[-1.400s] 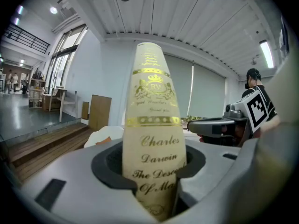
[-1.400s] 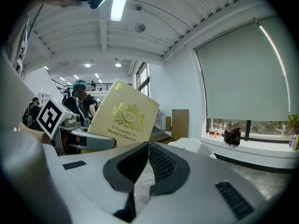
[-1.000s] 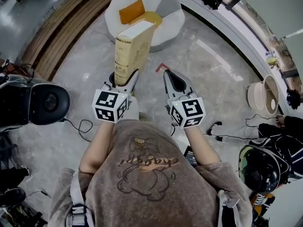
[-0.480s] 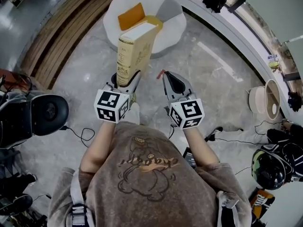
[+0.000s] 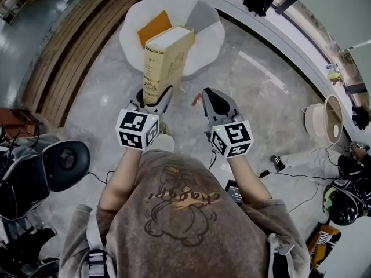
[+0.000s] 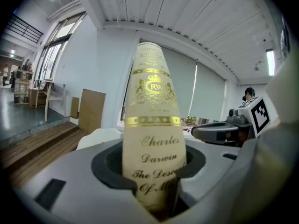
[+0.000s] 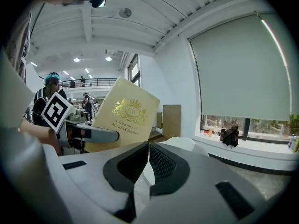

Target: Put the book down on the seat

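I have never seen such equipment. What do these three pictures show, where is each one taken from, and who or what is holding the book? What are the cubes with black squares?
There is no robot here. A person wears a camera on the head and holds one tool in each hand. The head view looks steeply down from that camera. The other two pictures come from small cameras that ride on the tools and look along their jaws. The cubes with black squares are parts of those tools.

The left hand-held gripper is closed on the lower end of a thick cream book, which stands upright in it. The spine names Charles Darwin. The right hand-held gripper is shut and holds nothing.

Ahead, on the stone floor, stands a white seat with an orange cushion on it. The book is not yet on the seat.
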`<state>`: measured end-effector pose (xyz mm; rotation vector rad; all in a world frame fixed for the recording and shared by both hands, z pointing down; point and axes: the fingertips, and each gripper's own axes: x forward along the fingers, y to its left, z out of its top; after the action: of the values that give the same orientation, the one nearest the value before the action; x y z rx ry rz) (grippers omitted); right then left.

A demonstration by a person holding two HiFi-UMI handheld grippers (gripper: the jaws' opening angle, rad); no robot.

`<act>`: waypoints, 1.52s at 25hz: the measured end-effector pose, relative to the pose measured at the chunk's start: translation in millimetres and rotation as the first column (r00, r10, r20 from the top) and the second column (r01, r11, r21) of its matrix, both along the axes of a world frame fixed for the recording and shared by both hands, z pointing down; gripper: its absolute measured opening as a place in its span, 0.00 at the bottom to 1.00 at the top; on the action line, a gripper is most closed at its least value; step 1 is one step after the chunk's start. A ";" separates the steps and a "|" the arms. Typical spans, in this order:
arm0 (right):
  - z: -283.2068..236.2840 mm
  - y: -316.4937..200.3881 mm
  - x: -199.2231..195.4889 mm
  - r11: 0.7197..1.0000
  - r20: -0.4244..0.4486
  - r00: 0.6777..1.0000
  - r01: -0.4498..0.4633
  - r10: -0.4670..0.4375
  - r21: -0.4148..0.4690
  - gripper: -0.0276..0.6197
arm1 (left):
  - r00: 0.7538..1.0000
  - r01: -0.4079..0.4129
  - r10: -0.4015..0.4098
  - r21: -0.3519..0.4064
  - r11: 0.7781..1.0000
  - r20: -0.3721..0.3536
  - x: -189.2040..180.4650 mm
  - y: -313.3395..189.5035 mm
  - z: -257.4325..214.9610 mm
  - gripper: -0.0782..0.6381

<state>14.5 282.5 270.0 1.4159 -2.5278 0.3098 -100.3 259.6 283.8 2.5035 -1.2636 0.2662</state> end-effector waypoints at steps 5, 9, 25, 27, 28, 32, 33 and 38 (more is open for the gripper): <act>7.1 -27.9 -17.1 1.000 -0.003 1.000 -0.019 0.019 0.003 0.08 | 1.000 -0.016 0.016 0.002 1.000 0.001 -19.5 -29.1 8.7 0.40; 12.9 -43.1 -27.5 0.999 -0.009 0.999 -0.034 0.034 0.022 0.08 | 1.000 -0.027 0.027 0.020 0.999 -0.001 -33.1 -44.5 16.5 0.40; -6.1 -135.1 -25.5 0.999 0.015 0.999 -0.036 0.036 -0.014 0.08 | 0.999 -0.030 0.030 -0.004 1.000 -0.012 -26.8 -141.5 -2.0 0.40; -7.0 -146.3 -21.3 0.999 0.026 0.999 -0.037 0.038 -0.019 0.08 | 0.999 -0.031 0.031 -0.004 1.000 -0.010 -22.8 -153.4 -3.5 0.40; -6.9 -151.8 -18.3 0.999 0.031 0.999 -0.037 0.038 -0.023 0.08 | 0.999 -0.033 0.033 -0.005 0.999 -0.009 -20.0 -159.0 -4.3 0.40; -3.7 -175.9 -6.9 0.999 0.036 0.999 -0.027 0.028 -0.038 0.08 | 0.999 -0.035 0.035 -0.016 0.999 -0.016 -9.7 -182.8 -6.0 0.40; -3.2 -182.6 -3.9 0.999 0.039 0.999 -0.024 0.025 -0.042 0.08 | 0.999 -0.035 0.035 -0.017 0.999 -0.015 -7.2 -189.2 -6.1 0.40; -0.1 -222.6 12.4 0.998 0.057 0.998 -0.019 0.023 -0.062 0.08 | 0.999 -0.039 0.040 -0.020 0.999 0.010 6.8 -226.6 -3.1 0.40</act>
<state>26.9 59.9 269.9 1.4313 -2.5272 0.4342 -93.5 33.0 280.7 2.5159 -1.2108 0.2998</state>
